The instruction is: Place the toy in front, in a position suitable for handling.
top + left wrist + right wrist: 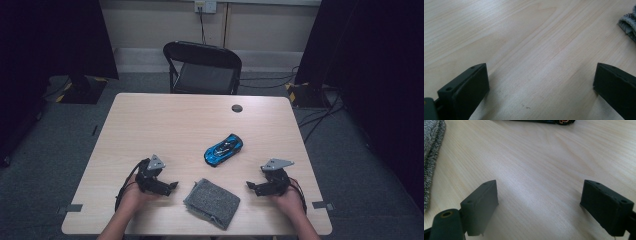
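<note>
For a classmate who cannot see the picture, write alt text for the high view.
A person's two hands rest on a light wooden table, each holding an open black gripper: the left gripper and right gripper flank a folded grey cloth at the near edge. A blue toy car sits just beyond the cloth, and a black folding chair stands behind the table.

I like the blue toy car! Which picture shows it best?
The high view: the whole blue toy car sits mid-table. The right gripper view catches just its bottom edge at the top.
</note>
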{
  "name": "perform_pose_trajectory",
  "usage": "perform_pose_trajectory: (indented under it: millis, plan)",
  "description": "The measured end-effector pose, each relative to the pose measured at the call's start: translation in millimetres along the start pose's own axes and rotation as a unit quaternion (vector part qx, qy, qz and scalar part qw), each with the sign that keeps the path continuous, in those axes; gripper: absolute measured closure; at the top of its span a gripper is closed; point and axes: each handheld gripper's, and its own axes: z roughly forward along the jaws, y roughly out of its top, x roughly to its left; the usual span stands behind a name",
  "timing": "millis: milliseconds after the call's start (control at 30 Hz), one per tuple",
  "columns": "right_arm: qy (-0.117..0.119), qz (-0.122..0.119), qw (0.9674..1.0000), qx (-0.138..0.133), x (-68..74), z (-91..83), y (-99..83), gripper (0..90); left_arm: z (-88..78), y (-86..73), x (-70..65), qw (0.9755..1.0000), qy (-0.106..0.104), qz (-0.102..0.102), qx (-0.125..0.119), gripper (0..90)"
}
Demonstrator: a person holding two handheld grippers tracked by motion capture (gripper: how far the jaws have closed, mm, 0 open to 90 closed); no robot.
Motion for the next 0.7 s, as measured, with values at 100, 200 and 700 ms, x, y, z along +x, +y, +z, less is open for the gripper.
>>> perform_pose_trajectory:
  millis: [100, 200, 700]
  plan:
    - [0.000, 0.000, 1.0000, 0.000, 0.0, 0.0, 0.0, 13.5, -0.1, 0.0, 0.1, 1.0000, 0.000, 0.001, 0.001, 0.0]
    - [0.000, 0.000, 1.0000, 0.000, -0.1, 0.1, 0.0, 13.5, -0.1, 0.0, 0.1, 1.0000, 0.000, 0.001, 0.001, 0.0]
    - [0.000, 0.000, 1.0000, 0.000, -0.2, 0.1, 0.1, 13.5, 0.7, 11.5, -5.7, 0.9999, 0.004, -0.005, 0.009, 21.0]
